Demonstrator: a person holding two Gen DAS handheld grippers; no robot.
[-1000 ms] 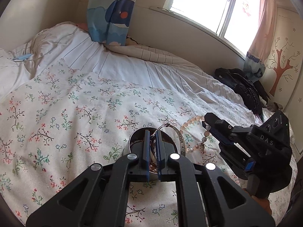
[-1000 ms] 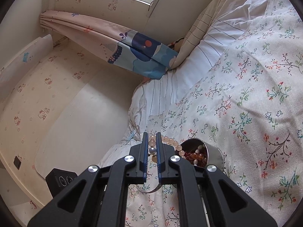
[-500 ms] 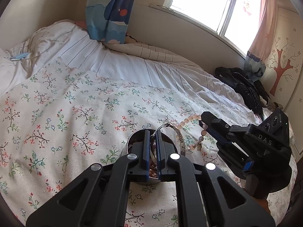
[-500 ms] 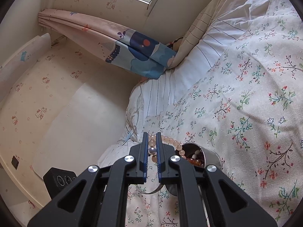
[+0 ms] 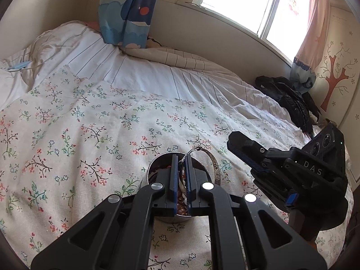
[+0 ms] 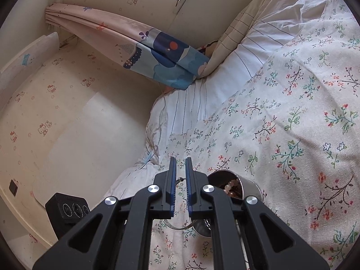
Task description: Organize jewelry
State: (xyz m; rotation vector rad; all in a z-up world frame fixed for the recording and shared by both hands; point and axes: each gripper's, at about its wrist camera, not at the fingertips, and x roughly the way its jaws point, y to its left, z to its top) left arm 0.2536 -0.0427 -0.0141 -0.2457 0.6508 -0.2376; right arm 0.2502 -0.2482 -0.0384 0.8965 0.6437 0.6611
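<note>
A round metal bowl (image 5: pixel 203 171) with beads and jewelry in it sits on the floral bedspread. My left gripper (image 5: pixel 180 160) is over the bowl, shut on a silver bangle (image 5: pixel 216 167) that hangs over the bowl's right rim. My right gripper (image 6: pixel 180 164) is slightly open and empty; it shows in the left wrist view (image 5: pixel 241 144) right of the bowl. In the right wrist view the bowl (image 6: pixel 247 184) lies just right of my fingers, with a pale pink bead bracelet (image 6: pixel 231 185) inside it. The bangle (image 6: pixel 177 226) shows under the right gripper.
The floral bedspread (image 5: pixel 90 130) covers the bed, with striped white bedding (image 5: pixel 157 76) behind it. A blue curtain (image 5: pixel 128 11) hangs at the wall. Dark clothing (image 5: pixel 290 99) lies at the bed's far right. A black box (image 6: pixel 67 209) sits low left.
The pink bead bracelet that my right gripper held beside the bowl has dropped into the bowl. The right gripper has opened slightly and is empty. The left gripper stays on the bangle.
</note>
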